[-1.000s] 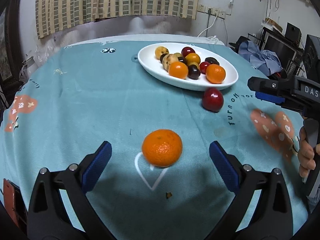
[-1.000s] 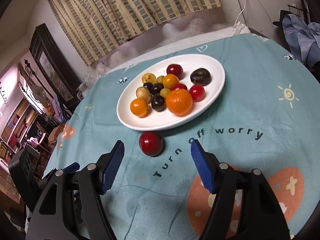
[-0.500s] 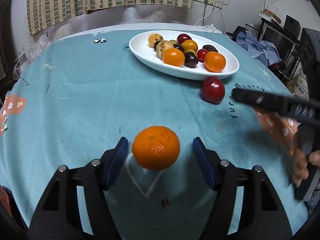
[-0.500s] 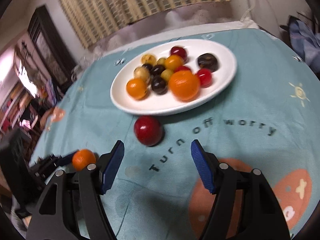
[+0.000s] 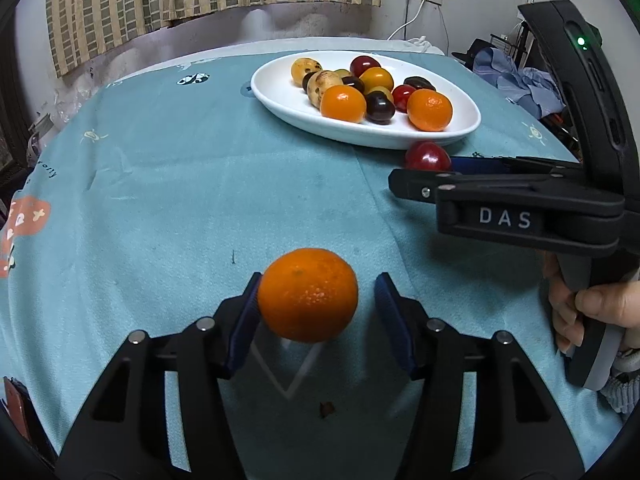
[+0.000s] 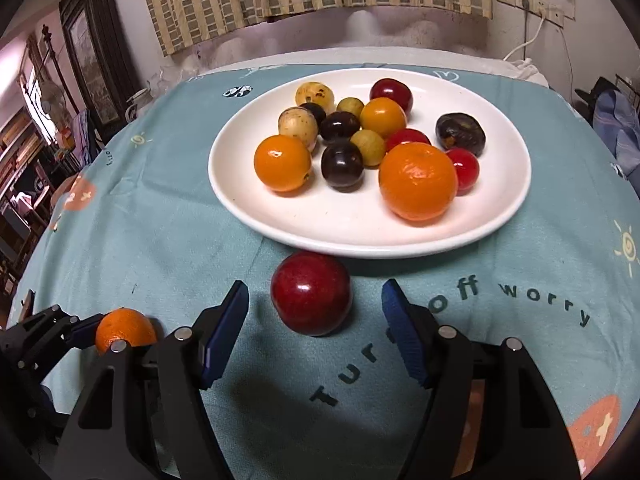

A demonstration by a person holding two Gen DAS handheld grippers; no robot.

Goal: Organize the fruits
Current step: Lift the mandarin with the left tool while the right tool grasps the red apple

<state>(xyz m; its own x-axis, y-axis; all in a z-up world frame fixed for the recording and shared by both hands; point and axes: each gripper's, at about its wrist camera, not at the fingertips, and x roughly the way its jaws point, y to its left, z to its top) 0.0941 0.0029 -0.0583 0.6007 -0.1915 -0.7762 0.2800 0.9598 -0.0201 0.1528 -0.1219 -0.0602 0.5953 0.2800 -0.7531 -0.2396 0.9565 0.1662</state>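
An orange mandarin (image 5: pixel 307 294) lies on the teal tablecloth between the fingers of my left gripper (image 5: pixel 316 320); the left pad touches it and a gap shows at the right pad. It also shows in the right wrist view (image 6: pixel 125 329). A red plum (image 6: pixel 311 293) lies on the cloth just in front of the white plate (image 6: pixel 360 232), between the open fingers of my right gripper (image 6: pixel 314 320), touching neither pad. The plum shows in the left wrist view (image 5: pixel 427 157) behind the right gripper (image 5: pixel 424 178). The plate (image 5: pixel 280 100) holds several oranges, plums and small fruits.
The round table is covered by a teal printed cloth (image 6: pixel 160 216). A curtain and wall stand behind it. Furniture and clothes lie off the right edge (image 5: pixel 520 80). A small brown crumb (image 5: pixel 326 409) lies near my left gripper.
My left gripper has narrowed around the mandarin until one pad touches it. My right gripper has moved forward so the red plum sits between its open fingers.
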